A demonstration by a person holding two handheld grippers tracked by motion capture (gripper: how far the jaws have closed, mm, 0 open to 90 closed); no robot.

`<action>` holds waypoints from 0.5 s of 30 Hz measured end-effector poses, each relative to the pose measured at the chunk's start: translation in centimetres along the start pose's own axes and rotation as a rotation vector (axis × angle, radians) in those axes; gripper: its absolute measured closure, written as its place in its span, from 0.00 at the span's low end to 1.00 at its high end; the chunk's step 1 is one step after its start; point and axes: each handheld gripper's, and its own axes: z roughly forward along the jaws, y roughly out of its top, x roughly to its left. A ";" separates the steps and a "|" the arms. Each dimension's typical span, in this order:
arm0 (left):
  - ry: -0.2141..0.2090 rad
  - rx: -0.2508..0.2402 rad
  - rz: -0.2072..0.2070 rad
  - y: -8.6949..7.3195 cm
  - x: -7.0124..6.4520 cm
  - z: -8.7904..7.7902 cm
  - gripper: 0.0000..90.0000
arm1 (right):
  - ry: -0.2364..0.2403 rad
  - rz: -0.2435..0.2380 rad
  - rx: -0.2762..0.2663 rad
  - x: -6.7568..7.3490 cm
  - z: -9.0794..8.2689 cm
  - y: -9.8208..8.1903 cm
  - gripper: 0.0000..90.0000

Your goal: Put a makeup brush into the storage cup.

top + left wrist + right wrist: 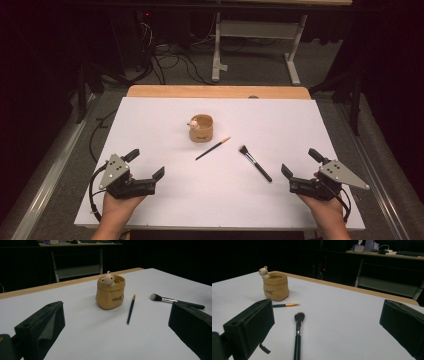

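Brush (255, 163) lying flat, bristles toward pot (201, 128)

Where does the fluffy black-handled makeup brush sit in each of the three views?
High view: makeup brush lies right of centre, bristles toward the pot.
Left gripper view: far right, bristles pointing left.
Right gripper view: bottom centre, bristles pointing away.
Shared landmark: the tan pot with the small figure on its rim.

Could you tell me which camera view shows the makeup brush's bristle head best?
The right gripper view: the makeup brush lies close, its head facing the camera. The high view shows it small; in the left gripper view its handle end is hidden behind a jaw.
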 end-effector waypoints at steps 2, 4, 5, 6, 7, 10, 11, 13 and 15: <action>0.005 0.001 -0.008 0.0 0.2 0.0 0.02 | -0.012 0.002 0.002 -0.2 -0.1 -0.2 0.01; 0.009 0.004 -0.024 -0.1 0.5 -0.1 0.02 | -0.016 0.007 0.008 -0.4 -0.1 -0.4 0.01; 0.009 0.004 -0.024 -0.1 0.5 -0.1 0.02 | -0.016 0.009 0.009 -0.4 -0.2 -0.4 0.01; 0.010 -0.002 -0.038 -0.1 0.7 -0.2 0.02 | -0.016 0.009 0.011 -0.4 -0.2 -0.5 0.01; 0.010 -0.002 -0.038 -0.1 0.7 -0.2 0.02 | -0.016 0.009 0.011 -0.4 -0.2 -0.5 0.01; 0.020 0.000 -0.037 -0.1 0.9 -0.4 0.02 | -0.019 -0.006 0.010 -0.5 -0.2 -0.6 0.01; 0.020 0.000 -0.037 -0.1 0.9 -0.4 0.02 | -0.019 -0.006 0.010 -0.5 -0.2 -0.6 0.01; 0.022 -0.002 -0.048 -0.2 1.1 -0.4 0.02 | -0.021 -0.006 0.015 -0.5 -0.2 -0.7 0.01; 0.023 -0.002 -0.052 -0.2 1.1 -0.3 0.03 | -0.020 -0.007 0.015 -0.5 -0.1 -0.7 0.01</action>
